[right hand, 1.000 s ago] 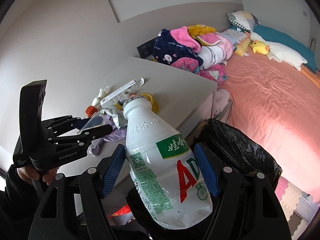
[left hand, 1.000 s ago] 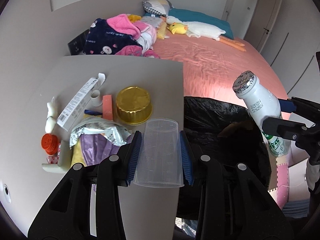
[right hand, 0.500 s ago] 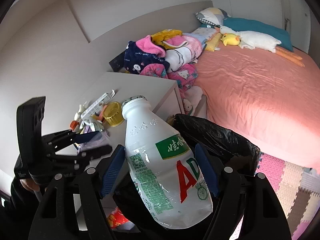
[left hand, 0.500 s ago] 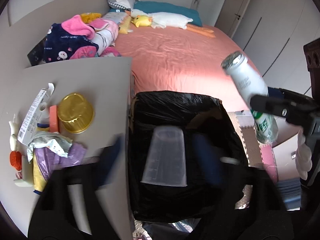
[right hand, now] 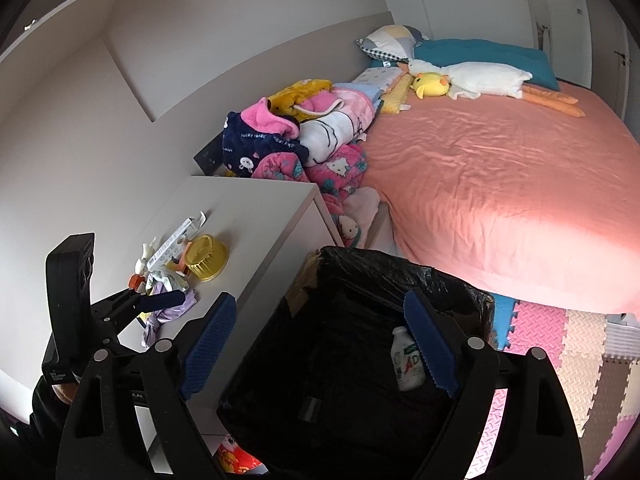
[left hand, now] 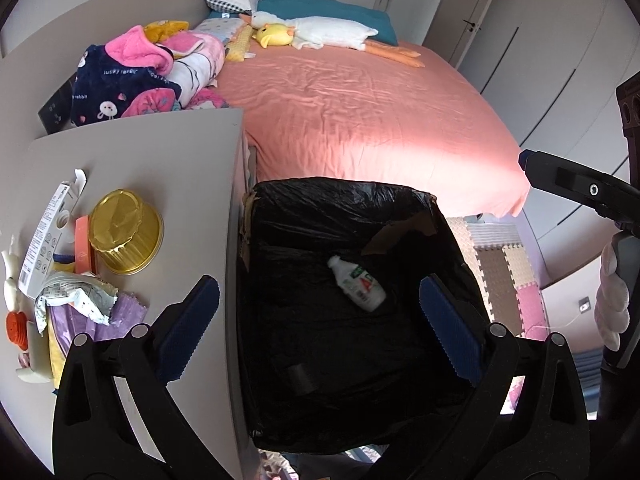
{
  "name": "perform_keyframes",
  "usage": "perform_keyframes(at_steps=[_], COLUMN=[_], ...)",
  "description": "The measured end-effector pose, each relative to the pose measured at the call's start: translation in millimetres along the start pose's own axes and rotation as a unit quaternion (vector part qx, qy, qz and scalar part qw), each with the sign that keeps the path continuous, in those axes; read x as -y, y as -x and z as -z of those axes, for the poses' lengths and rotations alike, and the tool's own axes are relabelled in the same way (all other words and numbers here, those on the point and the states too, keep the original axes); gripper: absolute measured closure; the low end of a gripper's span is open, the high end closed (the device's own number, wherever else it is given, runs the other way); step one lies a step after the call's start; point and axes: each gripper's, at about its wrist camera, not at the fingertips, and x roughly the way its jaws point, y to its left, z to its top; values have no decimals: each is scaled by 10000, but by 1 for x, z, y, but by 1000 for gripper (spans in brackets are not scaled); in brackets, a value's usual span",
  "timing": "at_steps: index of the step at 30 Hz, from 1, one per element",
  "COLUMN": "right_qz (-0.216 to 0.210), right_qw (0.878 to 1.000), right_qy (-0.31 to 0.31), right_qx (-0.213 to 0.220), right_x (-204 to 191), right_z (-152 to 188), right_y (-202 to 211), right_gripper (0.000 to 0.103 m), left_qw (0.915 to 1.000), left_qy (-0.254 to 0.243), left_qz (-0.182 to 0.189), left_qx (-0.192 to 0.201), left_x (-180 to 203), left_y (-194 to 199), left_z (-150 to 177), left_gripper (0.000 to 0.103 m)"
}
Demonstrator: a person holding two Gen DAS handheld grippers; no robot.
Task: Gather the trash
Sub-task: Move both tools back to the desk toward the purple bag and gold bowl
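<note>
A bin lined with a black bag (left hand: 344,196) (right hand: 400,272) stands between the nightstand and the bed. A white drink bottle (left hand: 357,284) (right hand: 406,364) lies inside it. I cannot make out the clear cup in the dark bag. My left gripper (left hand: 318,332) is open and empty above the bin. My right gripper (right hand: 320,344) is open and empty above the bin too; one of its fingers (left hand: 560,176) shows at the right of the left wrist view. On the nightstand (left hand: 168,160) lie a gold foil cup (left hand: 124,232), a white carton (left hand: 46,236), crumpled wrappers (left hand: 76,300) and a red cap (left hand: 16,326).
The bed with a pink sheet (left hand: 360,112) lies beyond the bin, with piled clothes (left hand: 136,76) and plush toys (left hand: 312,32) at its head. Foam floor mats (right hand: 560,352) cover the floor to the right. Wardrobe doors (left hand: 540,32) stand far right.
Both grippers opened over the bin. The clear cup left my left gripper and the white bottle left my right gripper; the bottle now lies in the bag. Both grippers moved over the bin.
</note>
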Motion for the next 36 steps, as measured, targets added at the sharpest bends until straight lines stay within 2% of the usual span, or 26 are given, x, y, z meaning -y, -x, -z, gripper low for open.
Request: perform_keyframes(at_steps=[16,24,36], right_qz=[-320,-539,-802], right_qw=[9982,9954,9900], right_qy=[444,676,962], right_qx=[-226,-422,-653], right_x=[-39,-65,-100], right_z=[-9,-11,-12], right_y=[-35,-58,-90], right_gripper=[17,17,17], left_qw=[9985,9954,9868], left_qy=[421,556,1227], left_qz=[-342,-751,-1050], left_qx=[71,201,140], left_x=[-40,-64,-110], left_y=[11,24,36], left_z=[13,31,56], left_gripper=[7,7,7])
